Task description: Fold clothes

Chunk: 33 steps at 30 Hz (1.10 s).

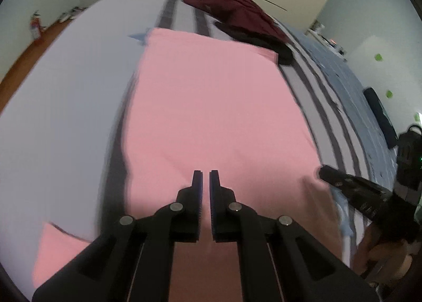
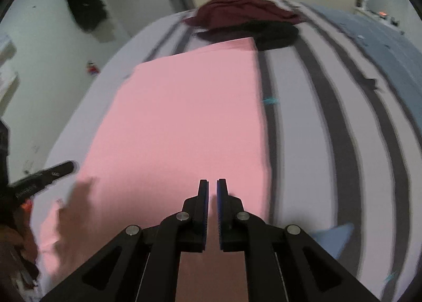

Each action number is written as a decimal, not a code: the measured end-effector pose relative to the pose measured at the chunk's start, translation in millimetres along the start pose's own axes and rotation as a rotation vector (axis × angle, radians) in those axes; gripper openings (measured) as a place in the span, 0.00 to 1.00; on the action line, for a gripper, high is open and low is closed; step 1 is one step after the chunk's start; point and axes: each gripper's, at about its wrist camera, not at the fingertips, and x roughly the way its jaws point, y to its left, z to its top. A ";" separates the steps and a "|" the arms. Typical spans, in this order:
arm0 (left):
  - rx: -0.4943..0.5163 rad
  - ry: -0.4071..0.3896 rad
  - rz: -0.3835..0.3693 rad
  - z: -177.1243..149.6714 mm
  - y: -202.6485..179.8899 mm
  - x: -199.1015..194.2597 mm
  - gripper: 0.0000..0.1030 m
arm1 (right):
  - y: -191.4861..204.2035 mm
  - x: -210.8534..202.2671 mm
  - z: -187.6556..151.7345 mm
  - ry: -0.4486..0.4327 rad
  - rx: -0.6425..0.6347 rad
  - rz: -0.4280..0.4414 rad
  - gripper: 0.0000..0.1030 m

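My left gripper [image 1: 206,173] has its jaws drawn nearly together with only a thin slit between the blue pads, and I see no cloth pinched at the tips. The right gripper [image 2: 212,182] looks the same: jaws close together, narrow gap, nothing visibly caught. Whether a fold edge is pinned lower down, under the fingers, I can't tell, because the black frames cover it.

The pink garment [image 1: 211,107] lies flat on the bed [image 1: 66,86], running from the tips out to 12 o'clock in both views. It looks already folded into a rough rectangle. In the left view the right gripper comes in at 4 o'clock, near the cloth's near right corner. In the right view the left gripper sits at 8 o'clock by the near left corner.

My judgement is that this step is a fold along the near edge. To do it well, I take both near corners level, lift together, carry them toward 12 o'clock and match the far edge before letting go, keeping the cloth taut so no crease sets.

The dark red garment [image 2: 242,8] lies on a black one [image 2: 274,33] at 12 to 1 o'clock, touching the pink far corner, so I keep the fold short of that pile.

Hard to make out:
- Motion blur smears the cloth edges and bed stripes.
- The pink patch at 7 o'clock in the left view may be a sleeve.
- The near hem is cut off.
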 end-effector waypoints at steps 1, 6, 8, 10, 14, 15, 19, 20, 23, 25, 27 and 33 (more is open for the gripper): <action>0.008 0.017 -0.007 -6.4 -6.9 2.8 0.02 | 9.9 -1.1 -8.1 0.003 -0.015 0.013 0.07; 0.020 0.064 0.073 -27.7 6.8 13.5 0.02 | 20.6 3.7 -37.9 0.045 -0.042 0.003 0.07; 0.006 0.069 0.107 -34.5 23.4 4.4 0.02 | 13.2 5.8 -48.4 0.060 -0.045 -0.025 0.07; 0.010 0.063 0.144 -38.0 39.9 -4.6 0.02 | -2.9 2.4 -56.3 0.066 -0.031 -0.050 0.04; 0.014 0.054 0.196 -34.2 62.3 -17.0 0.02 | -28.6 -9.5 -63.6 0.062 -0.034 -0.091 0.03; 0.013 0.052 0.221 -32.3 67.5 -18.9 0.02 | -34.1 -12.7 -65.3 0.063 -0.034 -0.096 0.00; -0.050 0.015 0.232 -25.8 84.1 -37.0 0.02 | -53.5 -31.1 -66.2 0.043 0.002 -0.148 0.07; -0.054 0.002 0.224 -24.8 84.6 -42.7 0.02 | -58.6 -37.9 -66.9 0.033 0.022 -0.155 0.07; -0.016 -0.007 0.154 -30.9 61.8 -54.9 0.02 | -53.8 -52.9 -72.9 0.015 0.031 -0.148 0.07; 0.012 -0.007 0.102 -37.3 43.4 -62.2 0.02 | -38.9 -58.6 -80.2 0.010 0.016 -0.134 0.07; 0.032 0.005 0.052 -42.8 22.7 -59.3 0.02 | -19.9 -63.3 -90.7 0.010 0.010 -0.109 0.07; 0.063 0.062 -0.033 -81.0 -25.1 -46.7 0.02 | 24.9 -68.4 -125.5 0.004 0.014 -0.077 0.07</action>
